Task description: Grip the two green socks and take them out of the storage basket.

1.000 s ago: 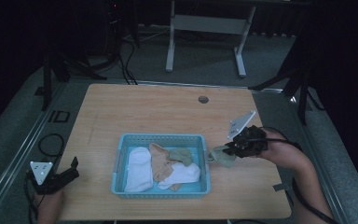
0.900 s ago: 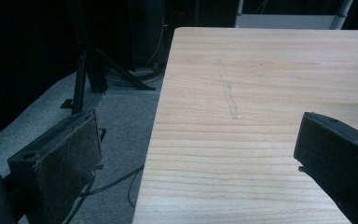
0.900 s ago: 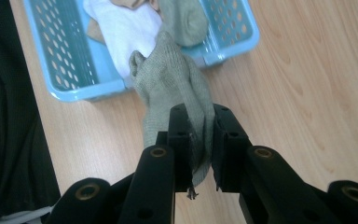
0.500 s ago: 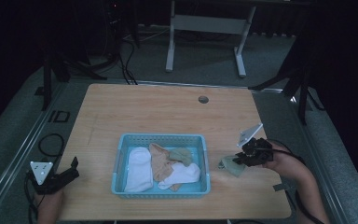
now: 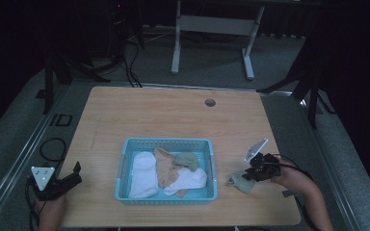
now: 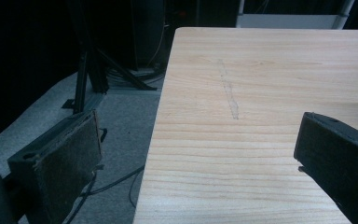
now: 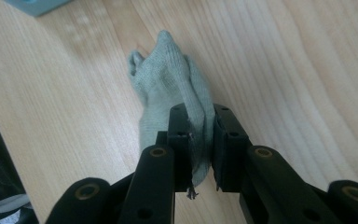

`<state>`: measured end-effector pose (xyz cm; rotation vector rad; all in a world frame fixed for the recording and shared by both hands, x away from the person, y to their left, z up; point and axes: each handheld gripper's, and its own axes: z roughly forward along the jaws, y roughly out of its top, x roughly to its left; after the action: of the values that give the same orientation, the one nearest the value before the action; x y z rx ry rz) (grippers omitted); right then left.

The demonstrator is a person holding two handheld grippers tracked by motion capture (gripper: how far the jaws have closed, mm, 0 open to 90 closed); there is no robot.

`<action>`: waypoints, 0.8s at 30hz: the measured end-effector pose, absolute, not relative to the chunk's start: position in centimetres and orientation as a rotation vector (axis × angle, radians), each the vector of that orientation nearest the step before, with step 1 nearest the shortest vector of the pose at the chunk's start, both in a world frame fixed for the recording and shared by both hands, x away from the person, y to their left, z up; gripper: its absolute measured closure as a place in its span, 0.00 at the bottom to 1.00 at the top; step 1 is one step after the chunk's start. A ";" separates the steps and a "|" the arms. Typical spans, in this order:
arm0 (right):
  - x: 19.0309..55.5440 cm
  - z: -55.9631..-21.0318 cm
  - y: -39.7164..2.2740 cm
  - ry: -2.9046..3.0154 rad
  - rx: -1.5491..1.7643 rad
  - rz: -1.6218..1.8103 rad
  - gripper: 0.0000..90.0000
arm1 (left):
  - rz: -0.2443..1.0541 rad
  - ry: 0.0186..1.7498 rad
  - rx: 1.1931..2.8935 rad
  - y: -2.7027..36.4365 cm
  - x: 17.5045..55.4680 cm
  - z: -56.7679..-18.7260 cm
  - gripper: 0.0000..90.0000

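My right gripper pinches the green sock, which lies on the table just right of the basket (3 more socks inside). My left gripper gapes empty by the table's left edge.

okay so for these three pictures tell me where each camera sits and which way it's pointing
High view: above the person's side, looking forward and down on the table and blue basket; both forearms enter from below.
Left gripper view: rides the left gripper, looking along its open jaws across the table's left edge.
Right gripper view: rides the right gripper, looking down at the green sock it clamps.
Shared: high and right gripper views both show that sock beside the basket.
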<state>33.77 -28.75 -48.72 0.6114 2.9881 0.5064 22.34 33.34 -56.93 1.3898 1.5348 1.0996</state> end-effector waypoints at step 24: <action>34.8 -48.7 -29.1 2.965 0.718 0.407 0.70 | 1.099 1.538 1.389 33.4 22.3 -56.9 0.00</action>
<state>34.75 -29.11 -48.70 0.7178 2.9647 0.4071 22.34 33.37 -56.93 1.3888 1.5380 1.0985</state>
